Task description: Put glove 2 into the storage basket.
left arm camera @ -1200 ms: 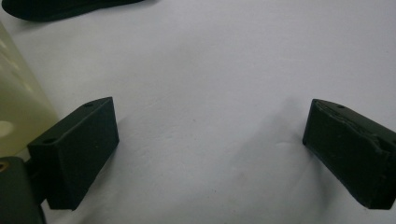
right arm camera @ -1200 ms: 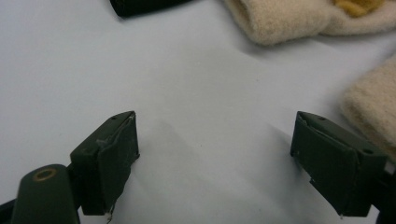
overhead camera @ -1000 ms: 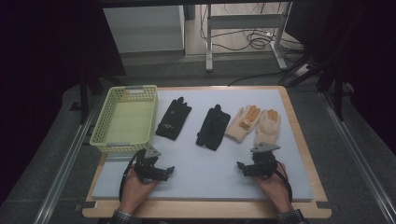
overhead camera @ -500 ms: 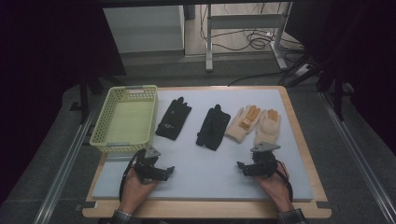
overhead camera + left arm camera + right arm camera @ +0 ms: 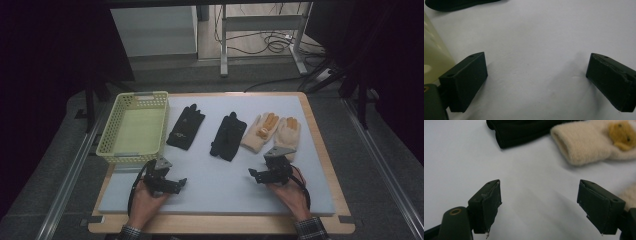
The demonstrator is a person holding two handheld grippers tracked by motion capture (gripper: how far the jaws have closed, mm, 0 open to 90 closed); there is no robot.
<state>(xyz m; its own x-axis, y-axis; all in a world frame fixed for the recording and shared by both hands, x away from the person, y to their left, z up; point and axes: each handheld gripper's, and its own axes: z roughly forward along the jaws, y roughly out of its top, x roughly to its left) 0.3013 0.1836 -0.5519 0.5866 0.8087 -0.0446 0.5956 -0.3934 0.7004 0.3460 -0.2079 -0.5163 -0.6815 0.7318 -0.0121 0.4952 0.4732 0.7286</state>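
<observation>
Mat (image 5: pixel 220 185): pale grey-white, plain, on light wooden table (image 5: pixel 320 150).
Basket (image 5: pixel 134 127): pale yellow-green, grid of small holes in walls.
Left black glove (image 5: pixel 186 127): black, small pale mark near cuff.
Right black glove (image 5: pixel 228 136): plain black; ribbed black cuff in right gripper view.
Cream glove with bear (image 5: pixel 260 132): fluffy cream, orange-tan fingertips, tan bear face with dark eyes.
Second cream glove (image 5: pixel 288 137): cream, orange-tan fingertips.
Left gripper (image 5: pixel 172 186), right gripper (image 5: pixel 256 176): black, grey top plates.
Sleeves: dark plaid.
Floor: grey.

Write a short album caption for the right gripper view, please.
Open right tongs hover over the white mat, facing a black glove and a cream glove with a bear face.
</observation>
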